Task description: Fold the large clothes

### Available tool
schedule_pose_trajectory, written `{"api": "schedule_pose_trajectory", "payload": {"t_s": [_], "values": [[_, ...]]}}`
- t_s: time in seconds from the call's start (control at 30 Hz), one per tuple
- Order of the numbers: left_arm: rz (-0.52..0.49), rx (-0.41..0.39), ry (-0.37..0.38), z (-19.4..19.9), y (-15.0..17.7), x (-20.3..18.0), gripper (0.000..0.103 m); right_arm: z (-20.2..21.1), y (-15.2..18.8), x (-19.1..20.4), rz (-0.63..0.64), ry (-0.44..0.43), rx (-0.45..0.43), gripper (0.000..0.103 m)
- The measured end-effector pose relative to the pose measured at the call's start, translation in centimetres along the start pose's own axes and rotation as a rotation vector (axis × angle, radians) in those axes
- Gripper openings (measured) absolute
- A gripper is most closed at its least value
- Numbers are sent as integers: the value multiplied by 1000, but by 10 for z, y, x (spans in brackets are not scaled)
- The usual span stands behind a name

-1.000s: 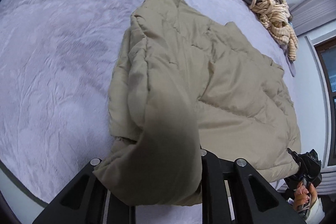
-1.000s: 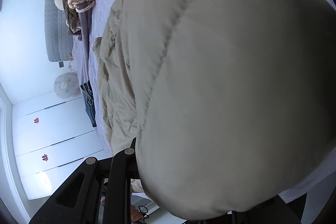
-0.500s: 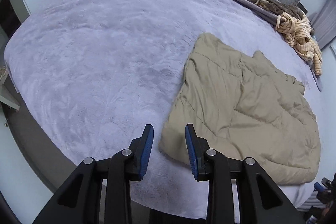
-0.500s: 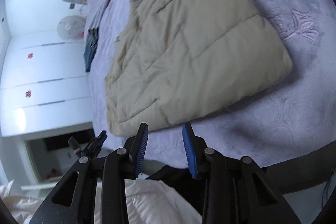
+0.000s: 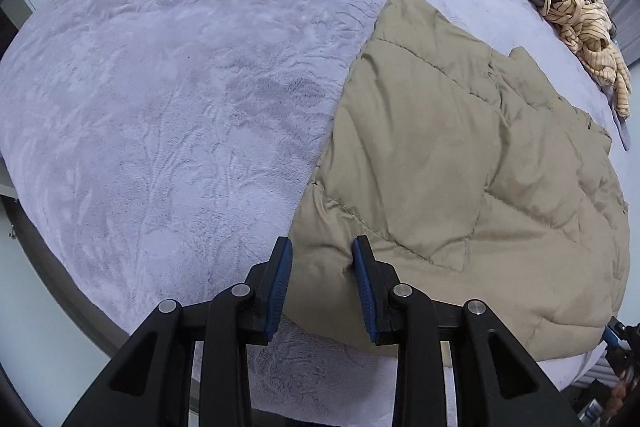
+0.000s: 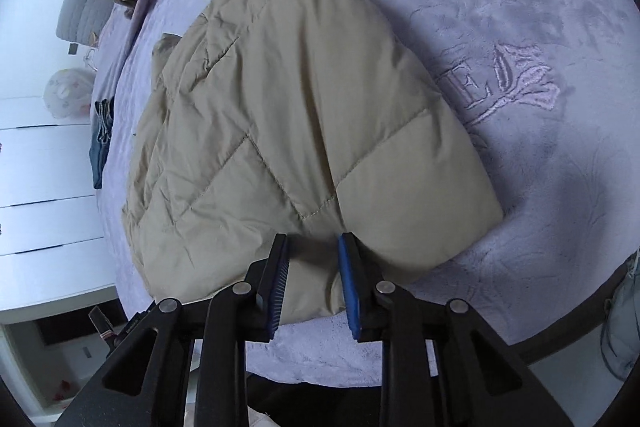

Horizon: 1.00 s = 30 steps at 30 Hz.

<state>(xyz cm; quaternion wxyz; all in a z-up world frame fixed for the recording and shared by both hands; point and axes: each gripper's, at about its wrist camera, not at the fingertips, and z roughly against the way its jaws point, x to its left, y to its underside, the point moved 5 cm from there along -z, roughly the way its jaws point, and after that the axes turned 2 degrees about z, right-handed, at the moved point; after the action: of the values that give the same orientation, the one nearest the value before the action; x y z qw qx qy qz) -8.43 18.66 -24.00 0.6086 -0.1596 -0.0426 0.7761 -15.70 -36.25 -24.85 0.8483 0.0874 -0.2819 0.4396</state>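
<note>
So we've got the tan puffer jacket (image 5: 472, 163) folded flat on the purple bedspread (image 5: 160, 87), long side running away from us. Both the left gripper (image 5: 322, 267) and right gripper (image 6: 312, 267) sit spread wide, straddling its near hem, one per corner, neither closer, nothing pinched yet.

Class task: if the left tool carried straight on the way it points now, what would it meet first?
Most likely the puffy beige quilted jacket: its near edge already sits between the open fingers of the left tool, on the lilac plush bedspread. Whether they touch it is unclear.
</note>
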Motion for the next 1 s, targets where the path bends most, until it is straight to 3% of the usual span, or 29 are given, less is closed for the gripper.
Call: {"api": "schedule_pose_trajectory", "payload": {"t_s": [0.07,0.2,0.37,0.4,0.43,0.47,0.53,0.73,0.77,0.83,1.0], "values": [[-19,-17,6,14,0,-5,34,8,3,8,33,-17,-7,31],[-25,-57,38,37,2,-21,34,17,4,36,89,-90,-13,61],[-13,-85,48,54,7,-33,34,14,8,65,142,-162,27,80],[-19,-92,43,58,10,-34,44,10,7,71,146,-179,35,82],[-22,-98,34,62,15,-37,85,9,7,74,149,-202,41,82],[-18,-111,17,64,17,-37,102,8,8,76,150,-219,48,82],[-15,-141,-15,73,22,-35,103,3,7,81,143,-252,59,84],[11,-118,3,80,28,-30,103,9,19,88,151,-326,87,87],[11,-111,3,75,29,-30,103,10,22,89,157,-330,89,87],[7,-93,9,68,28,-34,103,9,26,93,167,-331,88,103],[-40,-85,17,57,14,-37,103,-6,29,112,178,-309,75,103]]}}
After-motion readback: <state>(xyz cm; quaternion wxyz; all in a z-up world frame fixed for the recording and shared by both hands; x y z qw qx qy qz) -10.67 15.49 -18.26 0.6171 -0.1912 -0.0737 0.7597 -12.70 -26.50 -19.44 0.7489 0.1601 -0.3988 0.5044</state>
